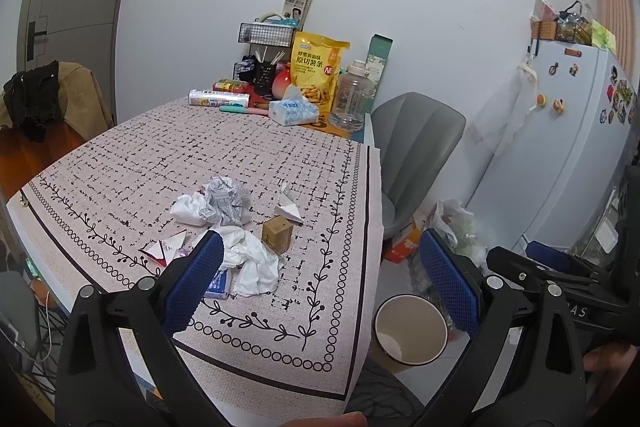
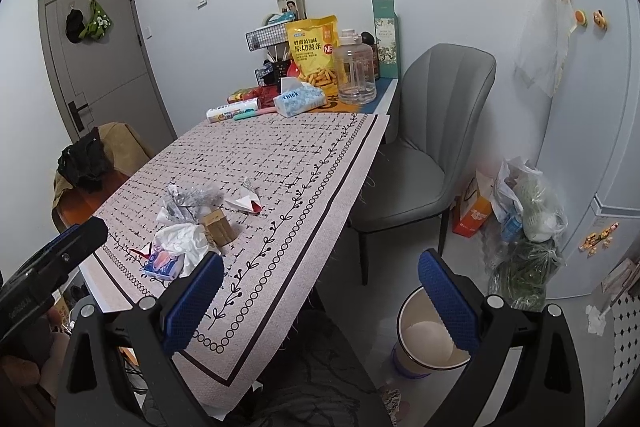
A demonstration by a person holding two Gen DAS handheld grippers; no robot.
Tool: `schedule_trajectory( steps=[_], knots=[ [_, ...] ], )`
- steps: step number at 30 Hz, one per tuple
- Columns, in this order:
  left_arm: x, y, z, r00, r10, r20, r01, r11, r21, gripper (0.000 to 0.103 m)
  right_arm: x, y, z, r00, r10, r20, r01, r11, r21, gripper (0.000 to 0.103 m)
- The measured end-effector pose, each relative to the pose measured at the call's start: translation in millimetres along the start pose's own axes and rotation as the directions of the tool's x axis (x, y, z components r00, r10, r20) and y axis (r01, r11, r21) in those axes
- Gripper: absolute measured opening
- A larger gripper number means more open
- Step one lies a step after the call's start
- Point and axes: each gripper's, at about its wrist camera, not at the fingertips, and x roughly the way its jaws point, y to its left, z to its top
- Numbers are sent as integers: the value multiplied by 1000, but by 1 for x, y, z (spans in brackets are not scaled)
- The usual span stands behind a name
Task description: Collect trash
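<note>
The trash sits in a loose heap on the near part of the table [image 1: 224,155], on the patterned cloth: a crumpled newsprint ball [image 1: 226,201], white crumpled tissue [image 1: 252,263] just in front of it, a small cardboard box [image 1: 277,234] beside that, a folded paper scrap [image 1: 289,207] a little farther back, a red-and-white wrapper [image 1: 166,247] to the left, and a small blue packet [image 1: 218,283] half under the tissue. All of it looks light, soft and easily crushed; I judge the tissue and newsprint can be pinched anywhere on a raised fold, while the stiffer box wants a grip across two flat sides. The left gripper [image 1: 320,275] hovers above the heap with jaws wide and empty; the right gripper [image 2: 320,291] is also spread wide, holding nothing. The bin [image 2: 434,337] stands on the floor to the right of the table, near the grey chair [image 2: 432,131]. The snack bag [image 1: 318,67], tissue box [image 1: 292,109] and clear jug [image 1: 354,95] at the far end are well apart from the heap.
</note>
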Motion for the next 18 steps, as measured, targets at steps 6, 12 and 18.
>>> schedule_trajectory(
  steps=[6, 12, 18],
  knots=[
    [0, 3, 0, 1000, -2, 5, 2, 1000, -9, 97, 2, -1, -1, 1000, -3, 3, 3, 1000, 10, 95],
    [8, 11, -3, 1000, -15, -10, 15, 999, -28, 97, 11, 0, -2, 1000, 0, -15, 1, 1000, 30, 95],
    [26, 30, -8, 999, -2, -49, -2, 998, -70, 97, 30, 11, -2, 1000, 4, -7, -4, 1000, 7, 95]
  ],
)
